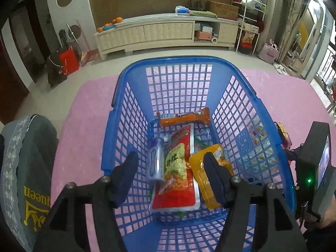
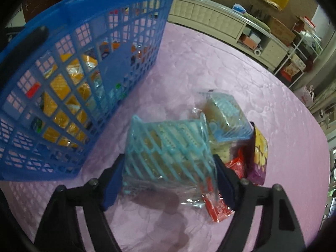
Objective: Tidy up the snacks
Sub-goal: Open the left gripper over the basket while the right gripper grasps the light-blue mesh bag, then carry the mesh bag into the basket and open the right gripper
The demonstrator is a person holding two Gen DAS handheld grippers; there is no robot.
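Pink tablecloth (image 2: 210,63) underneath. Right gripper (image 2: 168,180) angled steeply down, pads straddling clear blue-striped cracker pack (image 2: 168,153), long axis across jaws; can't tell if pinching. Left gripper (image 1: 170,178) spread, empty, tilted down over blue basket (image 1: 126,126) w/ snacks.

Living room behind a pink-covered table

A pink tablecloth (image 1: 273,96) covers the table. At twelve o'clock a long cream cabinet (image 1: 163,33) lines the wall, oranges (image 1: 113,22) on its left end; a red bag (image 1: 68,59) stands on the floor at ten o'clock, a white rack (image 1: 251,25) at one o'clock.
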